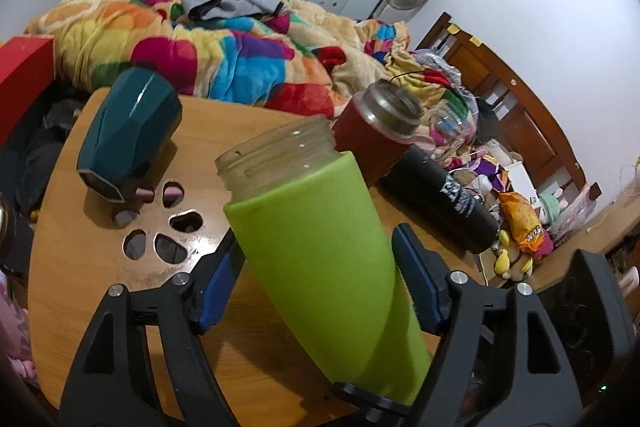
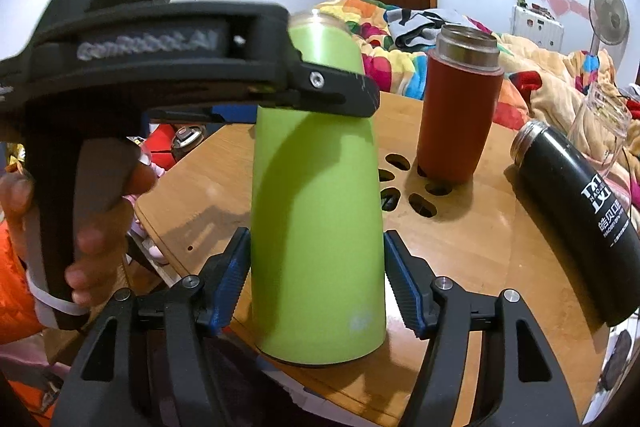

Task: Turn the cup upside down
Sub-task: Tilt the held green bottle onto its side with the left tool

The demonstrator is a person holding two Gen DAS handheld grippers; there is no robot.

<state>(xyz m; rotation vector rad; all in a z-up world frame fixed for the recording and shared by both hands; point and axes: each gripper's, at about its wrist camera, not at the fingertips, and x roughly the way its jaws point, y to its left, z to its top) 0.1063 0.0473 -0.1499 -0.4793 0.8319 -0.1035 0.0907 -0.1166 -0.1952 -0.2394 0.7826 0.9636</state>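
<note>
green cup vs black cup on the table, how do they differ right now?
Colour: the green cup is plain lime green; the black cup is black with white print.
Pose: the green cup is upright, slightly tilted; the black cup lies on its side on the table.
Handling: both grippers bracket the green cup; nothing touches the black cup.
Shared: both are tall, lidless cylinders.

Black flask (image 2: 580, 223) — white logo with Chinese characters, partly legible. Left gripper (image 2: 316, 99) body — blurred lettering, possibly "GenRobot.AI". Orange snack bag (image 1: 524, 223) — print unreadable.
</note>
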